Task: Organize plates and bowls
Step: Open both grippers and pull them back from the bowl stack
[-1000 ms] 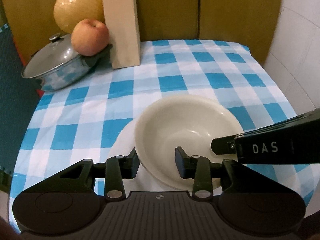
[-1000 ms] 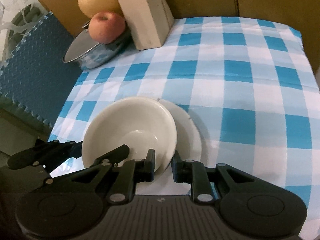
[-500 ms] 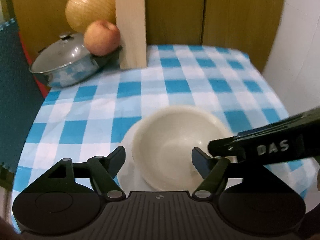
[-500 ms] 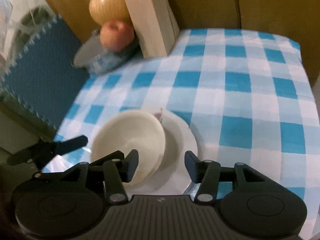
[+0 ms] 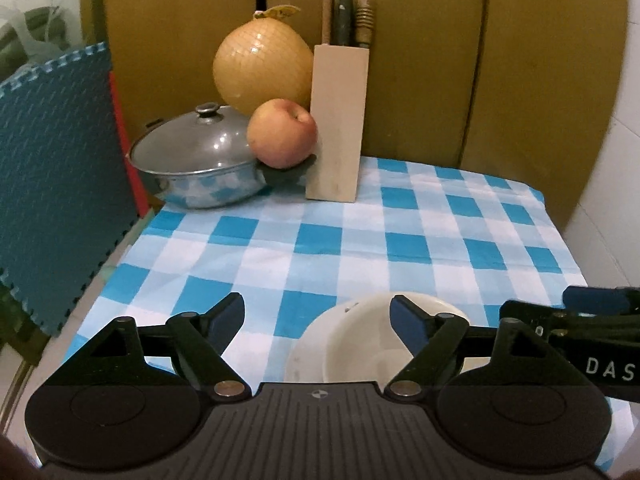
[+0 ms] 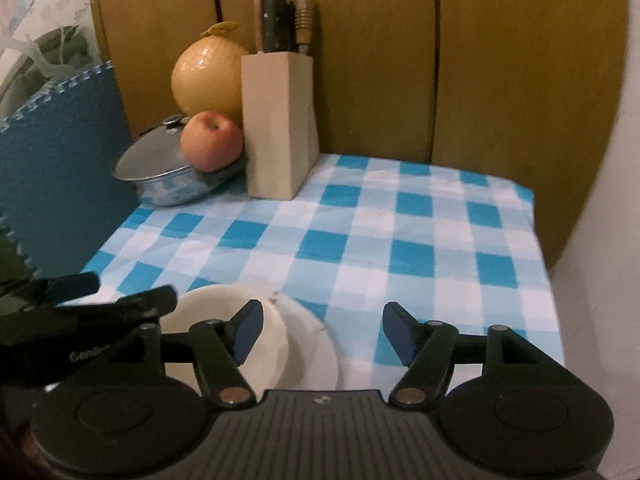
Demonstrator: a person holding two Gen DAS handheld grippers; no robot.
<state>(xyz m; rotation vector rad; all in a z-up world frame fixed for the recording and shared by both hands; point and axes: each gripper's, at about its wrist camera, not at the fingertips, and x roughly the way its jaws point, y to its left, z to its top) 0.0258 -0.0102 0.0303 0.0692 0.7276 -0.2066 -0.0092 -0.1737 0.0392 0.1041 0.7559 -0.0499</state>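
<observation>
We see the cream bowl [image 5: 368,340] sitting in the white plate [image 6: 316,344] on the checked cloth [image 5: 360,248], near its front edge; left gripper [image 5: 318,316] has jaws opening, wide apart, nothing gripped, bowl below and just right of the gap; right gripper [image 6: 322,330] jaws also opening, empty, over the plate's rim w/ bowl to its left; pot [image 5: 196,164], apple [image 5: 282,134] & knife block [image 5: 338,120] at the back.

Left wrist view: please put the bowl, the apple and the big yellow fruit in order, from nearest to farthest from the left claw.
1. Bowl: right at the left claw, low in the view, on a plate.
2. Apple: far back left, on the pot's handle.
3. Big yellow fruit: behind the apple, by the back wall.
</observation>
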